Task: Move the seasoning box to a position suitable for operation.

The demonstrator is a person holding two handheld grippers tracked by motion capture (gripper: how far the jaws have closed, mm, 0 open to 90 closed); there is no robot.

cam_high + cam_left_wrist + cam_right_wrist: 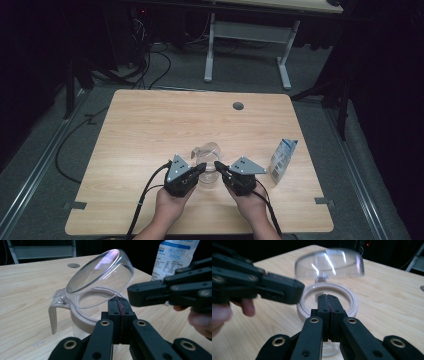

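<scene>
A clear plastic jug [207, 150] with a beige rim [352, 302] and handle [53, 317] stands near the table's front middle. Its clear domed lid [100, 280] is tipped up and back on its hinge. My left gripper [202, 166] is shut, pads pressed together with nothing between them, and its tip [120, 302] is at the jug's near rim. My right gripper [217, 164] is also shut and empty, with its tip [328, 298] over the rim from the other side. The two tips point toward each other, close together in front of the jug.
A blue and white carton [283, 159] stands upright to the right of the jug, close to the right hand. The wooden table [150, 125] has a round cable hole [238, 105] near its far edge. Beyond it a white desk frame [247, 35] stands on the floor.
</scene>
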